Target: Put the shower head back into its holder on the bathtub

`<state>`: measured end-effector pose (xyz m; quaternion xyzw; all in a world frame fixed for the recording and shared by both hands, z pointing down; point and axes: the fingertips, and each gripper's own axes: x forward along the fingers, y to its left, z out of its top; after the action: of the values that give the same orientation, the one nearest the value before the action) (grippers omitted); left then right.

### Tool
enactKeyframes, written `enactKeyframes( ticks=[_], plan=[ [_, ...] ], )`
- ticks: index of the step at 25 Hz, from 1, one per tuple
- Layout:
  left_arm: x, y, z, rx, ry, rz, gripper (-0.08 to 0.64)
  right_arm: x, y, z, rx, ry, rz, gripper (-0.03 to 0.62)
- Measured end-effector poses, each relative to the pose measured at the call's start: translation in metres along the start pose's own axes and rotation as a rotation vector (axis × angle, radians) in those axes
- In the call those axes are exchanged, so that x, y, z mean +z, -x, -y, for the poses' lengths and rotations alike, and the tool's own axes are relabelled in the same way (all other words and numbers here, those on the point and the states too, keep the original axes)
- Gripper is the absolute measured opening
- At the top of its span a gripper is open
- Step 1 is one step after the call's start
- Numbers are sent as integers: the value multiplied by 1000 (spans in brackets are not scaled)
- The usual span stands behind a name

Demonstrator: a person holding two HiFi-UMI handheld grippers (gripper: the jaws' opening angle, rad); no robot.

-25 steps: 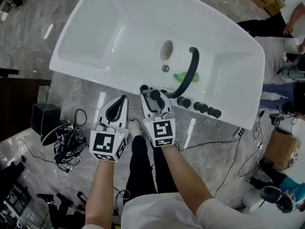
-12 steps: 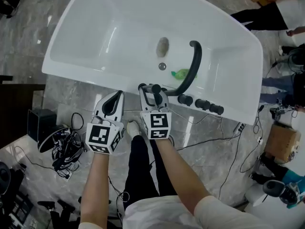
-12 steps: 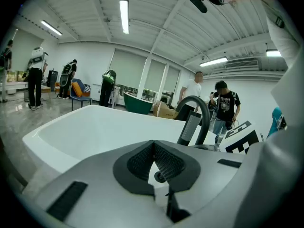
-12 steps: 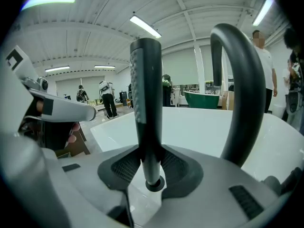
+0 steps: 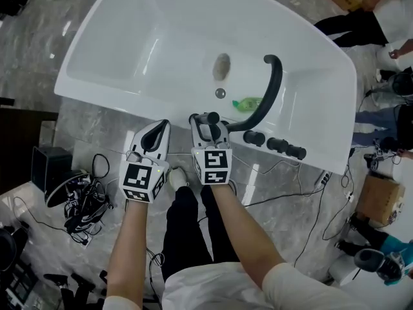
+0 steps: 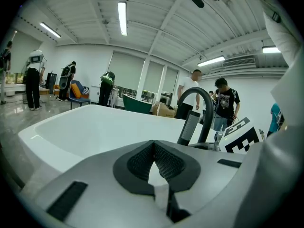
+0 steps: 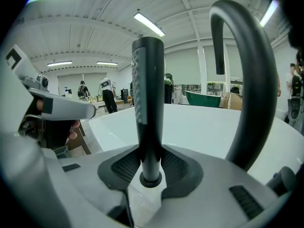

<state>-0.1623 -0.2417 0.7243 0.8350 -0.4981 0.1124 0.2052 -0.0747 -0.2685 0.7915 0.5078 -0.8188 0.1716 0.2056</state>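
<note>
My right gripper [image 5: 208, 124] is shut on the black stick-shaped shower head [image 5: 211, 119], which stands upright between its pads [image 7: 147, 113]. It hovers over the near rim of the white bathtub [image 5: 110, 102], just left of the black arched faucet spout [image 5: 272, 90]. A small dark fitting [image 5: 195, 117] sits on the rim by the gripper's tip; I cannot tell if it is the holder. My left gripper [image 5: 159, 132] hangs beside it on the left, shut, pads [image 6: 164, 160] meeting with nothing between them.
Three black knobs [image 5: 277, 145] line the rim right of the spout. A green object [image 5: 248, 103] and the drain [image 5: 221, 66] lie inside the tub. Cables and gear [image 5: 80, 202] clutter the floor to the left. People stand at the right [image 5: 361, 18].
Both grippers have sunk a little toward the tub's near rim, the right one still holding the shower head. Their jaws have not changed.
</note>
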Motion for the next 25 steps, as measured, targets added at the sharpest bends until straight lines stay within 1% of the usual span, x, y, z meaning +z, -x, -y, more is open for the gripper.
enactKeyframes(
  ticks=[7,13,14,17,25],
  plan=[
    [-6,-2,-4,-6,3,4,9,-5,-5,-4,1,30,3,141],
    [-6,3,-1,1,13,-6,9,-5,-3,-9,13,49,-19,144],
    [-5,4,-1,3,16,-7,9,-5,-3,-9,18,46,-21,149],
    [-1,8,-2,6,18,-17,9,0,-3,-13,54,36,-27,218],
    [9,12,1,14,13,-30,9,3,1,-15,92,37,-56,245]
  ],
)
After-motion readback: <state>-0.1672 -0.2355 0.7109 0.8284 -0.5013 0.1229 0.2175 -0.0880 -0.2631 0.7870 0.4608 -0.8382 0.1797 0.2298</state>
